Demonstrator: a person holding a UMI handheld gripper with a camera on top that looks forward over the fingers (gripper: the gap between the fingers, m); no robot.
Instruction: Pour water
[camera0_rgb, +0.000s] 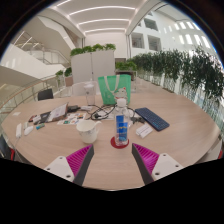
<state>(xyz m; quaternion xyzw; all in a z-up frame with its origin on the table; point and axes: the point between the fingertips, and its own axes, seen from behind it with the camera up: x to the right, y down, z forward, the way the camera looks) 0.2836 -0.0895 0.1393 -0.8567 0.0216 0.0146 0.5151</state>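
The tongs (113, 160) stand open over the round wooden worktop (180, 135), clear blue-labelled plastic water bottle (121, 124) just ahead; label unreadable.

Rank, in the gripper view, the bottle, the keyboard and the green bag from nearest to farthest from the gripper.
The gripper is open.
1. Bottle: just ahead of the fingers, near the middle.
2. Keyboard: beyond the bottle, to its right.
3. Green bag: farthest, at the table's far side.
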